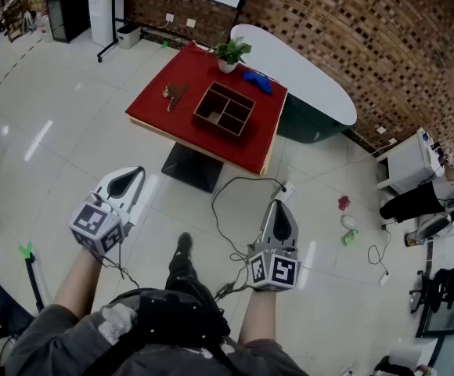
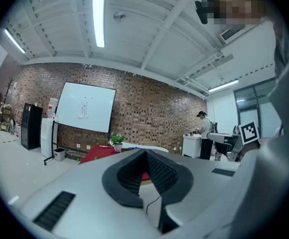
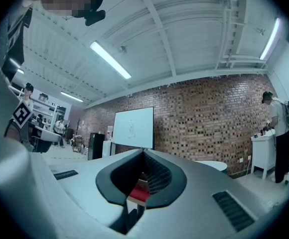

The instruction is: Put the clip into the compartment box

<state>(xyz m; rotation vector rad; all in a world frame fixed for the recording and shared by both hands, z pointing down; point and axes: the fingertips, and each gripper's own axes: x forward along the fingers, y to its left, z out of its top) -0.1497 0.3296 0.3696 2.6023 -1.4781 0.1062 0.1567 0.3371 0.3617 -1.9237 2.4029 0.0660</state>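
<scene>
A brownish clip (image 1: 174,94) lies on the left part of a red table (image 1: 153,108) far ahead of me. A dark wooden compartment box (image 1: 225,109) stands to the clip's right on the same table. My left gripper (image 1: 137,171) and right gripper (image 1: 278,204) are held low near my body, over the floor and well short of the table. Both are shut with nothing between their jaws. In the left gripper view the left gripper (image 2: 145,153) points toward the red table (image 2: 97,153). The right gripper (image 3: 143,153) also faces the room's brick wall.
A potted plant (image 1: 230,52) and a blue object (image 1: 257,81) sit at the table's far edge. A white oval table (image 1: 305,77) stands behind it. A cable (image 1: 227,210) loops over the floor between me and the table. Small items (image 1: 346,222) and a white cabinet (image 1: 411,159) are at the right.
</scene>
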